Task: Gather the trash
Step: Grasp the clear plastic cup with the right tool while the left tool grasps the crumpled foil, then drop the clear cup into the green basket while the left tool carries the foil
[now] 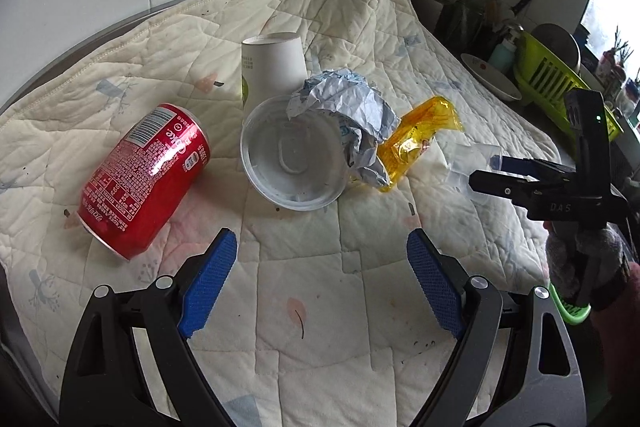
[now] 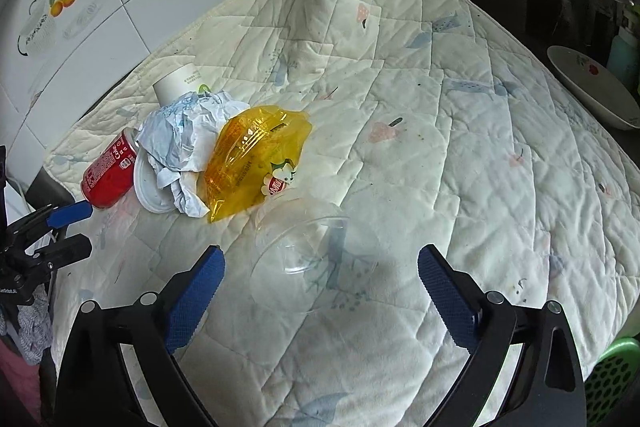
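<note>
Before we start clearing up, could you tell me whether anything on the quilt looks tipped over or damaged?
Yes. The red can lies on its side, dented. The white cup also lies tipped over, with crumpled paper against its mouth. No spill is visible.

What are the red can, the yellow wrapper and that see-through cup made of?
Red can: likely thin metal; glossy printed skin with a bright glint. Yellow wrapper: thin glossy plastic film, translucent and crinkled. Clear cup: probably thin clear plastic; the quilt shows through it and only its rims catch light.
</note>
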The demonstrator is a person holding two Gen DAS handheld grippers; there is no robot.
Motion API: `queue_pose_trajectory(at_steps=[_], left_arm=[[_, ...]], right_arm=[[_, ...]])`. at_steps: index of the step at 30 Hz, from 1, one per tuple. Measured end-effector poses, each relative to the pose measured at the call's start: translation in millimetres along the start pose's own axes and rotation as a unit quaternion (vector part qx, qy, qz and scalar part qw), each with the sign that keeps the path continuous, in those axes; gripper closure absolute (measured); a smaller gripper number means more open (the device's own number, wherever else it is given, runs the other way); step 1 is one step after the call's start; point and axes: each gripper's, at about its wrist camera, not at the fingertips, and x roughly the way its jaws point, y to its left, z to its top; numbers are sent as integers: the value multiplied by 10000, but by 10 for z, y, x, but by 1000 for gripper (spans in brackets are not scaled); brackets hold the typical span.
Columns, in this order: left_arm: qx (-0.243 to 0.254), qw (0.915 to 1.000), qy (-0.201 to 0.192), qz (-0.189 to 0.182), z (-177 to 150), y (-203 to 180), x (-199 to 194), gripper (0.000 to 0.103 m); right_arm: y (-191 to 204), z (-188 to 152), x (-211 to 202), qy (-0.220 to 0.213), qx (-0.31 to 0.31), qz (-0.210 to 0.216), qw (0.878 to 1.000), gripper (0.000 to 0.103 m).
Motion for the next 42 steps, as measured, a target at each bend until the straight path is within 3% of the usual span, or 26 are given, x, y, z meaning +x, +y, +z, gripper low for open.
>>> queue_pose_trajectory(at_steps=[7, 8, 14, 27, 33, 34, 37, 42], left_arm=[[-190, 9998, -92, -22, 152, 0, 85, 17], [-226, 9997, -125, -51, 194, -7, 102, 17], [-578, 9979, -260, -167, 452, -42, 274, 17], [-1229, 9923, -169, -59, 766, -52, 687, 21], [-1539, 9872, -81, -405, 742, 8, 769, 62], [-1553, 9866, -114, -492, 736, 4, 756, 73], [-1466, 9873, -264, -543, 722, -54, 668, 81], [-1304, 9875, -564, -684, 735, -165, 414, 85]], right_arm=[[47, 66, 114, 76, -87, 164, 9998, 12], [58, 64, 117, 70, -116, 137, 9998, 20], [43, 29, 105, 103, -51, 256, 9996, 40], [93, -117, -232, -137, -119, 260, 9995, 41], [122, -201, -397, -215, -178, 197, 9994, 41], [120, -220, -428, -234, -172, 189, 9994, 41], [114, -269, -514, -286, -119, 165, 9994, 41], [94, -368, -694, -405, -40, 121, 9991, 41]])
